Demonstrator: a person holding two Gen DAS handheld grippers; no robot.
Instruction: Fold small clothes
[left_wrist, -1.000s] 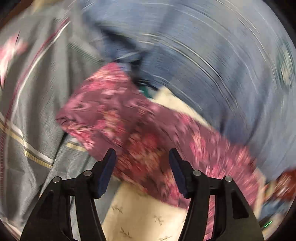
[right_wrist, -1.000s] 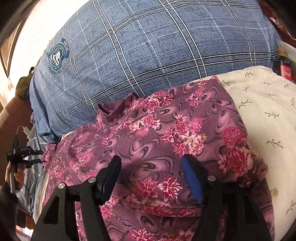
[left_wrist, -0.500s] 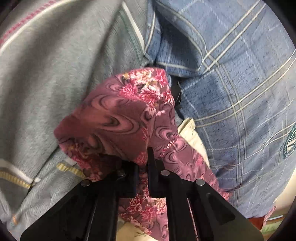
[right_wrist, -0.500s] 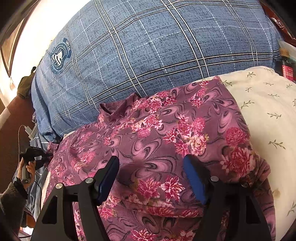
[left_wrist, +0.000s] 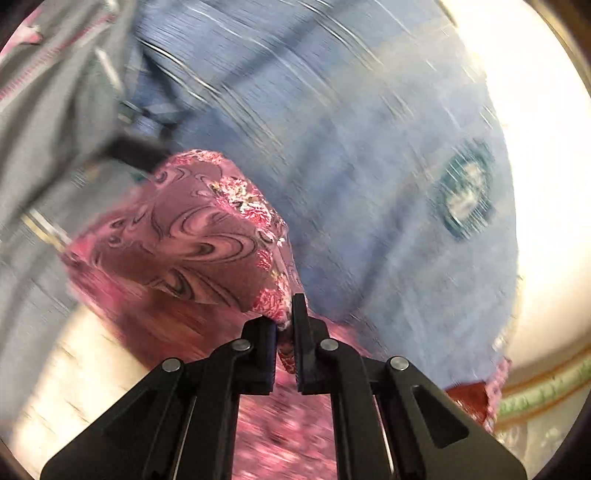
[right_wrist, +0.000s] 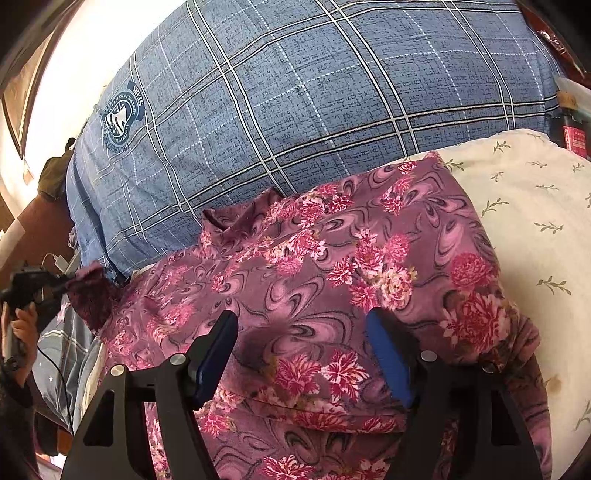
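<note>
A purple garment with pink flowers (right_wrist: 332, 266) lies spread on a cream leaf-print sheet (right_wrist: 532, 206). My left gripper (left_wrist: 284, 325) is shut on one end of the garment (left_wrist: 199, 236) and holds that end lifted. In the right wrist view the left gripper (right_wrist: 59, 286) shows at the far left, pinching the garment's left tip. My right gripper (right_wrist: 303, 354) is open, its fingers just above the near part of the garment, holding nothing.
A large blue plaid pillow (right_wrist: 314, 96) with a round badge lies behind the garment. Grey striped bedding (left_wrist: 48, 122) is at the left. A red-labelled dark item (right_wrist: 572, 133) stands at the far right edge.
My left gripper closed on the garment's end and now swings it up and to the right; the left view is motion-blurred. My right gripper has stayed open and nearly still.
</note>
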